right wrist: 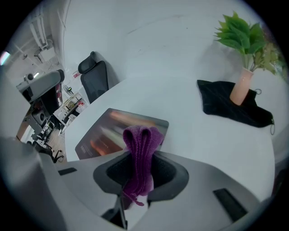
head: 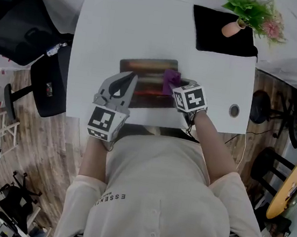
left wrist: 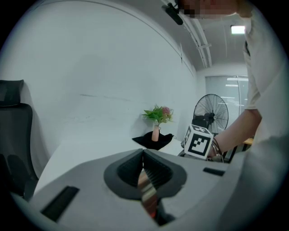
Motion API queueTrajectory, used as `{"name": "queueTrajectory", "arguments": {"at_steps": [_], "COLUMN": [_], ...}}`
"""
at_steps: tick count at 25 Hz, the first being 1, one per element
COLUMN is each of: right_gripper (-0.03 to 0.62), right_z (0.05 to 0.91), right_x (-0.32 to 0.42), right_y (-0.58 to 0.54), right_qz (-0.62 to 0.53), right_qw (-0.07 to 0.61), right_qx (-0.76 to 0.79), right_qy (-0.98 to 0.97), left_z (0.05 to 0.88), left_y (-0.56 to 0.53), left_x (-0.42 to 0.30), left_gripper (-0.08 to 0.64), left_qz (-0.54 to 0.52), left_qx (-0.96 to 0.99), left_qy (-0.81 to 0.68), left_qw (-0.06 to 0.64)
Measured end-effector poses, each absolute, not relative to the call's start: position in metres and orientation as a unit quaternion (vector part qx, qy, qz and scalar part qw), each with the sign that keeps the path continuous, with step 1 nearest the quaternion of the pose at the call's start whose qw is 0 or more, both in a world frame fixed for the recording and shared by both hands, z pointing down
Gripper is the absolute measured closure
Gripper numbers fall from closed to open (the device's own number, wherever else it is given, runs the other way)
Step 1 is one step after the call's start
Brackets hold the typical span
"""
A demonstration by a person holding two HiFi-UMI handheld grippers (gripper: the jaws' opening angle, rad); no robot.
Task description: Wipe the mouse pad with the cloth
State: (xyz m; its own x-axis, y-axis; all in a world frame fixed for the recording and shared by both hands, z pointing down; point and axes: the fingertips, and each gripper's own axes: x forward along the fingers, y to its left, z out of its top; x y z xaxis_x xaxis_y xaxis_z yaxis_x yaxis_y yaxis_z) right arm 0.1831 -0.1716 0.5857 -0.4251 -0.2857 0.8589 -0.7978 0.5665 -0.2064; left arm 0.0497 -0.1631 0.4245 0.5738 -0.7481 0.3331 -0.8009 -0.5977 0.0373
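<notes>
The mouse pad (head: 148, 73), dark with red and orange streaks, lies in the middle of the white table (head: 99, 38). My left gripper (head: 125, 82) is at the pad's left front part. In the left gripper view its jaws are shut on a thin strip of the mouse pad (left wrist: 147, 195). My right gripper (head: 174, 87) is shut on a folded purple cloth (head: 170, 79) over the pad's right end. In the right gripper view the cloth (right wrist: 141, 151) stands up between the jaws, above the near edge of the mouse pad (right wrist: 108, 134).
A black cloth (head: 222, 30) with a pink vase of green plant (head: 234, 26) lies at the table's back right. A round cable hole (head: 234, 110) sits near the right edge. An office chair (head: 20, 22) stands left of the table, and a fan (head: 260, 105) to its right.
</notes>
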Motion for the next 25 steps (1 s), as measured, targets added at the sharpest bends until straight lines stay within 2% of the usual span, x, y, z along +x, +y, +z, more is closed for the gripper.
{"name": "queueTrajectory", "arguments": {"at_steps": [9, 13, 25], "right_gripper": [0.485, 0.486, 0.486], "right_z": [0.582, 0.567, 0.535], "right_x": [0.239, 0.243, 0.123], "right_y": [-0.18, -0.182, -0.154], "right_qz": [0.347, 0.348, 0.347], "right_qw": [0.412, 0.398, 0.37], "right_qx": [0.408, 0.425, 0.361], "right_qy": [-0.737, -0.735, -0.783], "left_z": [0.423, 0.42, 0.406], "left_y": [-0.167, -0.165, -0.15], "left_x": [0.058, 0.057, -0.009], "left_gripper": [0.557, 0.557, 0.557], "left_qz": [0.132, 0.131, 0.13], "left_qx": [0.89, 0.896, 0.895], "left_qy": [-0.427, -0.416, -0.42], "left_qw": [0.095, 0.089, 0.074]}}
